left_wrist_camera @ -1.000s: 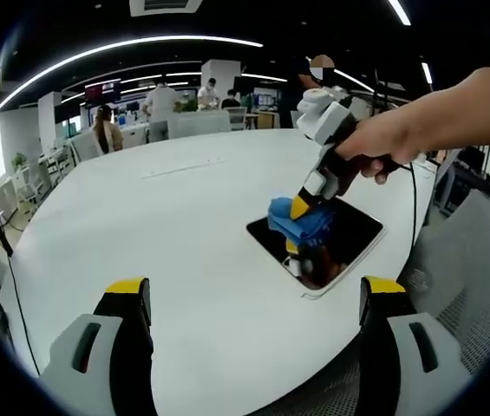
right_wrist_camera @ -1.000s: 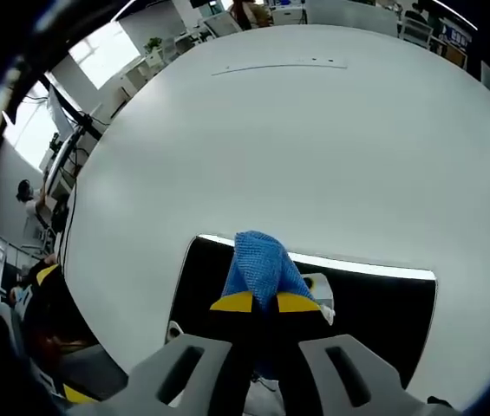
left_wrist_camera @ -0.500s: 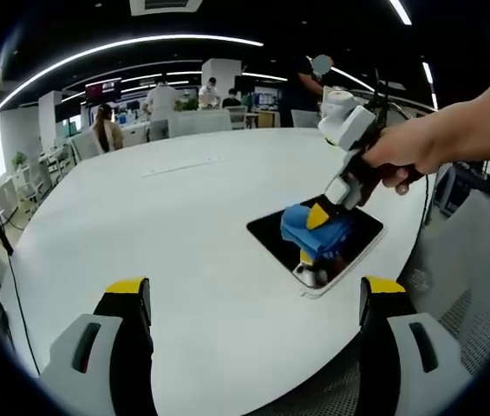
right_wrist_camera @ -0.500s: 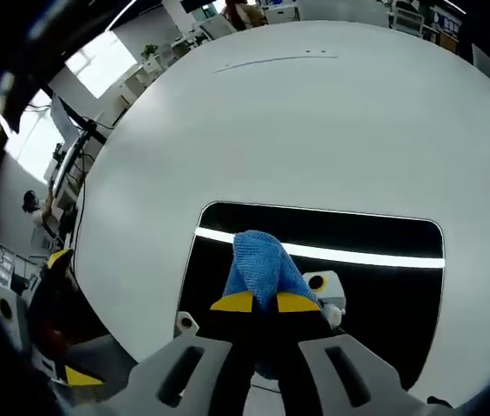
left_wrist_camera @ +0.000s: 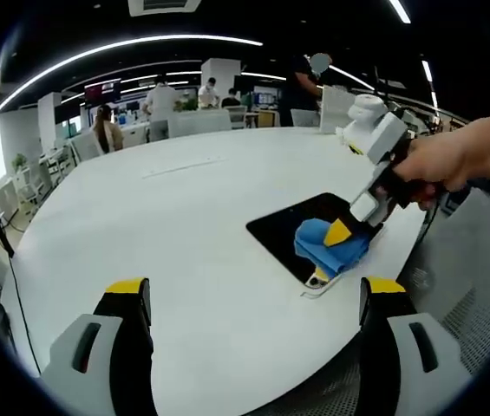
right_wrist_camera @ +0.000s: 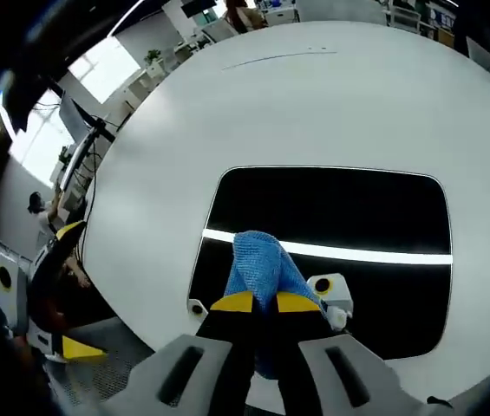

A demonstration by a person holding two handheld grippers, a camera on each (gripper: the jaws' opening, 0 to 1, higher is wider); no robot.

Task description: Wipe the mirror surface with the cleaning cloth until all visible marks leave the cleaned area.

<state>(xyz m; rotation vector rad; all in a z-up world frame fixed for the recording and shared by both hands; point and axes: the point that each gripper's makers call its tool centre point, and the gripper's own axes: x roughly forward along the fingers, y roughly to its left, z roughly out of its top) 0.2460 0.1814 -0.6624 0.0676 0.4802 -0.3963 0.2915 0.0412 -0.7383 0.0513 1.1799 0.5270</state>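
Observation:
A dark rectangular mirror (left_wrist_camera: 292, 227) (right_wrist_camera: 331, 208) lies flat on the big white table (left_wrist_camera: 158, 234). My right gripper (right_wrist_camera: 264, 302) (left_wrist_camera: 342, 232) is shut on a blue cleaning cloth (right_wrist_camera: 258, 264) (left_wrist_camera: 323, 245), which presses on the mirror's near part, close to its edge. A hand (left_wrist_camera: 448, 165) holds that gripper in the left gripper view. A bright light strip reflects across the glass beside the cloth. My left gripper (left_wrist_camera: 253, 290) stands open above the table's near edge, apart from the mirror, with nothing between its jaws.
The white table (right_wrist_camera: 227, 113) stretches far beyond the mirror. A mesh chair (left_wrist_camera: 479, 260) stands at the right. Desks, chairs and several people (left_wrist_camera: 160, 100) are in the far office. A cable and stand (right_wrist_camera: 75, 160) sit off the table's edge.
My right gripper has drawn the cloth back across the mirror toward its near edge, so more bare dark glass shows beyond the cloth. The left gripper has stayed still.

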